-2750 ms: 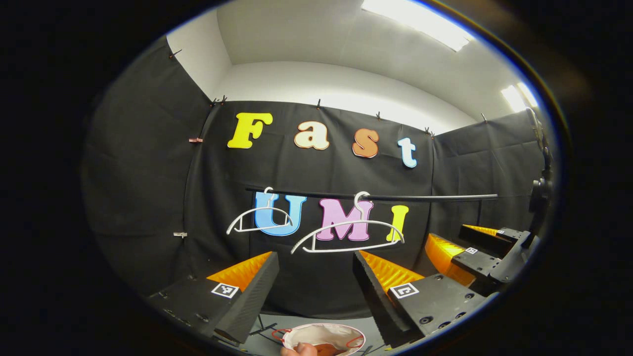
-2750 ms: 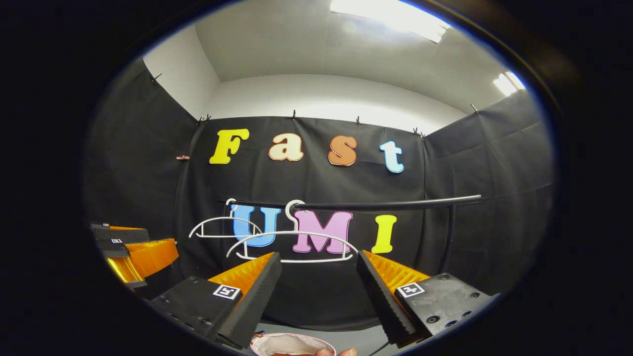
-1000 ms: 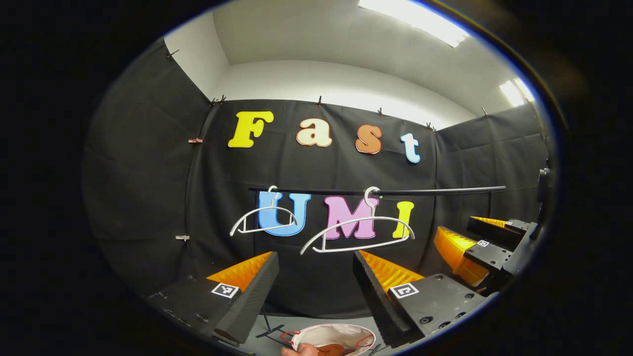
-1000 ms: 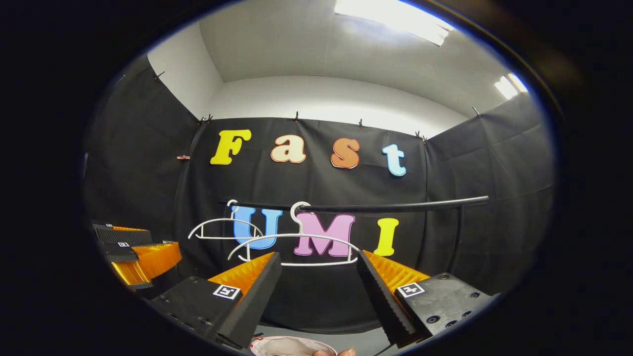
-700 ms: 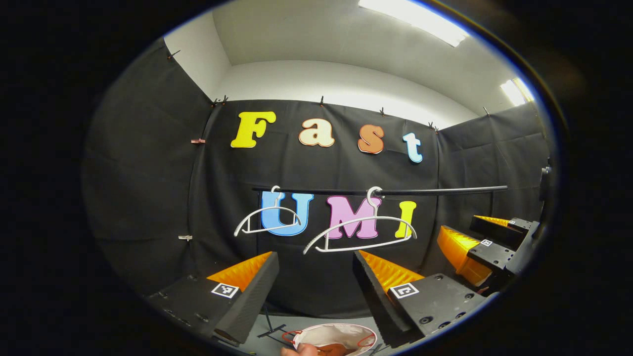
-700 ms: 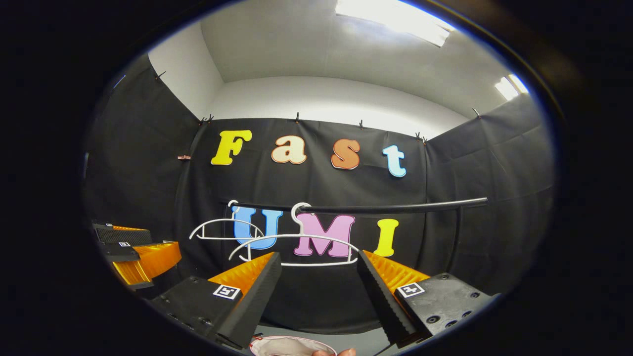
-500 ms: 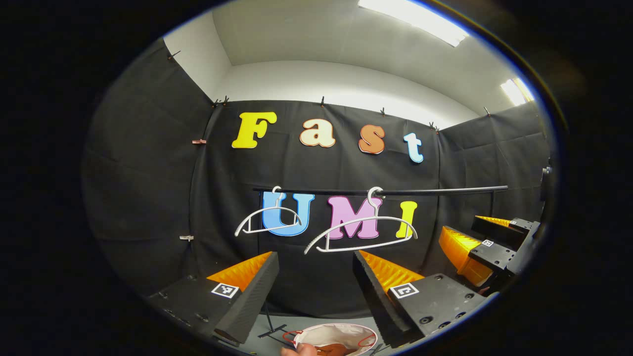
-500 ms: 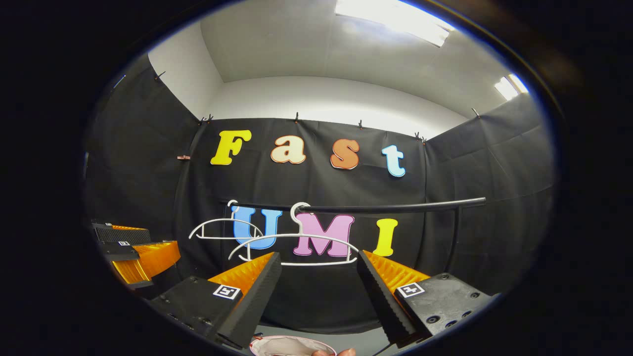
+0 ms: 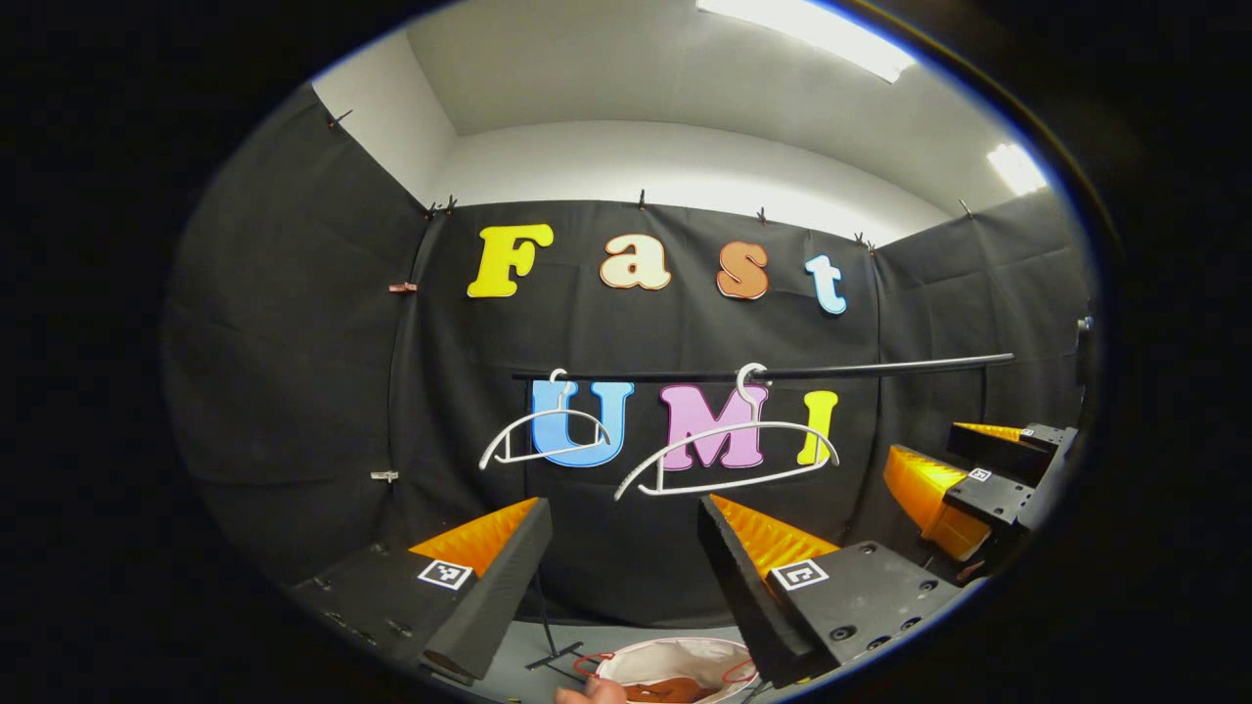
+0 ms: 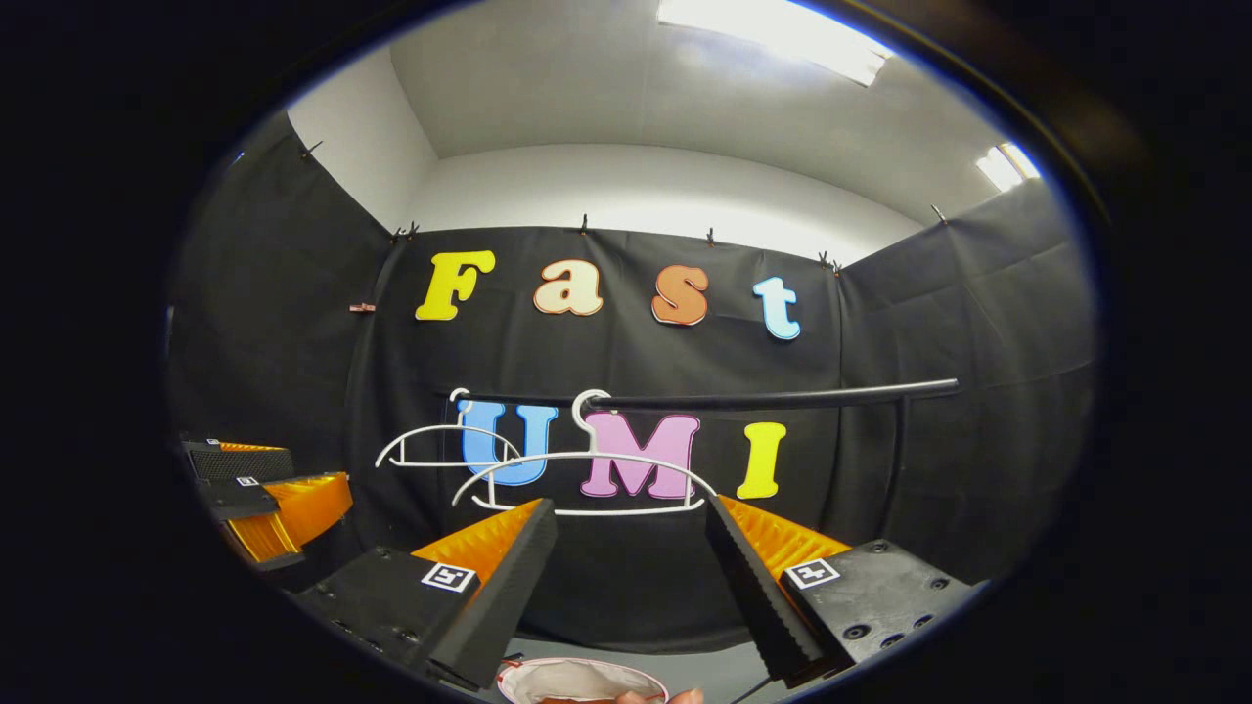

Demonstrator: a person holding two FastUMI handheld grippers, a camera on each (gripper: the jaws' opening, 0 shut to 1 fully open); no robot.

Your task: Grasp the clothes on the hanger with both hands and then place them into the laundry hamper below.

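Two bare white hangers hang on the black rail: one to the left, one nearer. In the right gripper view the same hangers hang on the rail. A white hamper stands below, with a brown-orange cloth inside; its rim lies between my right fingers. My left gripper is open and holds nothing. My right gripper is open too, seen at the right. The left gripper shows at the left.
Part of a hand shows at the bottom edge beside the hamper, and a fingertip shows in the right gripper view. The rail's stand foot rests on the grey floor. Black cloth walls close the booth on three sides.
The left gripper view has drifted, so hangers and rail sit slightly further right and higher, and more of the hamper shows. The right gripper has hardly moved. Both grippers stayed open.
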